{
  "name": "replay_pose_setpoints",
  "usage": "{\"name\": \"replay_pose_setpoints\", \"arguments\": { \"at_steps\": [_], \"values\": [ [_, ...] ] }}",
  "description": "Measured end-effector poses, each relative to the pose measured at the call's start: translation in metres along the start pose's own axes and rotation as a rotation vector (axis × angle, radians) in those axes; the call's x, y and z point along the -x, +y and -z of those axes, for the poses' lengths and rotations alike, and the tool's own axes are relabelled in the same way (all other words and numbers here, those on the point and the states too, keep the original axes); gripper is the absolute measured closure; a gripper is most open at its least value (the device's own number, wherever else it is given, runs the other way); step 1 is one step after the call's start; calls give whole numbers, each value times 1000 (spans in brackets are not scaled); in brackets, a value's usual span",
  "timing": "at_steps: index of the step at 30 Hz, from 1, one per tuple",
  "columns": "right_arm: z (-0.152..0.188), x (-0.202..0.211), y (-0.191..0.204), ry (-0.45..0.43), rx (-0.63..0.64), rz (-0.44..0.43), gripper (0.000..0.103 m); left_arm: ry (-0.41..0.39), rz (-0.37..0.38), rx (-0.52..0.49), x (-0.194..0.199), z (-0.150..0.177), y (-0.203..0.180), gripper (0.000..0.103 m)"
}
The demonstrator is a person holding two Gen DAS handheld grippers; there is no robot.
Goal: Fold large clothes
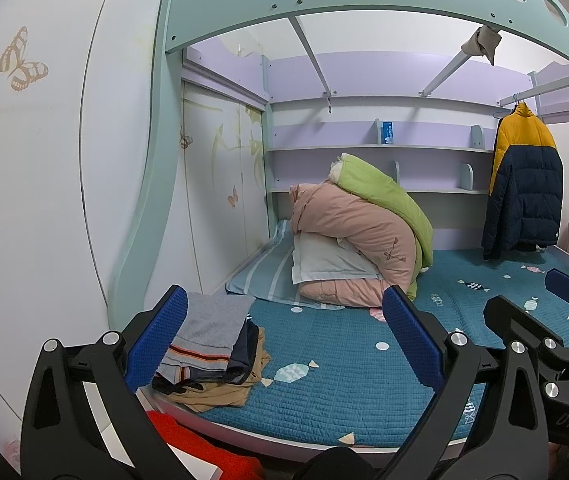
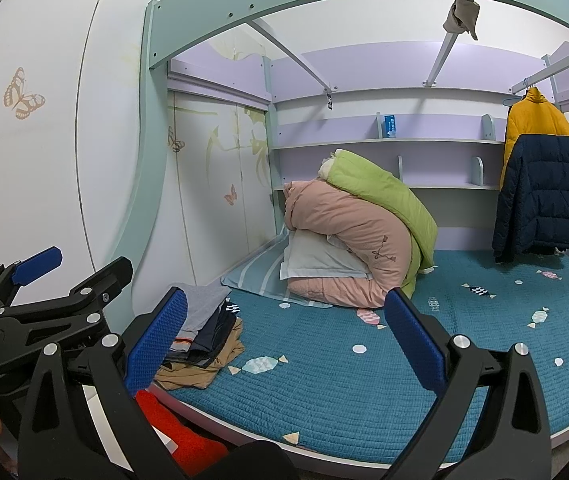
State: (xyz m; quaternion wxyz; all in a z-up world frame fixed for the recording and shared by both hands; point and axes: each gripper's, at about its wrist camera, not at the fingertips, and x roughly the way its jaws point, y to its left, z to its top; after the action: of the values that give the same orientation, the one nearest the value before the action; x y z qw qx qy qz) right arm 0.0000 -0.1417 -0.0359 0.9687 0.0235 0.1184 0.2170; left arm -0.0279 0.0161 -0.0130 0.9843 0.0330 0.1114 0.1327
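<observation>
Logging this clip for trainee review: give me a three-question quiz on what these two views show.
1. True or false: the left gripper holds cloth.
2. What hangs at the bed's right? A) towel B) jacket C) bag
3. Which corner of the bed holds the folded stack?

Key: 1. False, both it and the right gripper are open and empty. 2. B. 3. Near left.
</observation>
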Motion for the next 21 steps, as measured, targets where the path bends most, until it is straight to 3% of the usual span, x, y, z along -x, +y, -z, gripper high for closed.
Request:
{"name": "replay_pose_setpoints", "arguments": {
  "at_steps": [21],
  "values": [
    [1, -2, 1, 10, 0, -6, 8, 11, -10, 6, 7, 6, -6, 5]
  ]
}}
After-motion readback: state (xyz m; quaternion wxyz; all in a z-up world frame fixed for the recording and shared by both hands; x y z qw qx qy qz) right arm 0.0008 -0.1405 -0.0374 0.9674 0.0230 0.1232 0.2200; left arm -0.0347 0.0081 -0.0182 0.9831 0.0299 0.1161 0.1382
